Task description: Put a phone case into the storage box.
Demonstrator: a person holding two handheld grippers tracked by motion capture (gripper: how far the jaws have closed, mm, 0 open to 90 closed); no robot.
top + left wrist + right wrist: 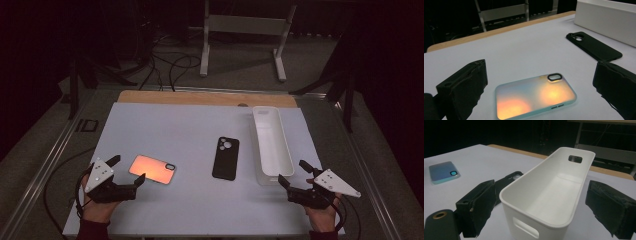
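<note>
Both grippers sat low at the near edge of the table (165,120), one at each corner. The left gripper (128,170) had its jaws spread wide and held nothing; its jaws flanked the near-left end of the iridescent phone case (153,169), and the left gripper view showed bare table on either side of that case (535,97), with neither pad touching it. The case lay flat, camera cutout toward the right.

Over to the right, the black phone case (226,158) lay flat too, well apart from the iridescent one, with an open lane of table between them. Just beside it on the right stood the long white bin (271,145), empty, running from near to far close to the table's right edge.

The right gripper (295,173) was also spread open, empty, its jaws either side of the bin's near end (544,205) without touching. The far-left stretch of table was open.
</note>
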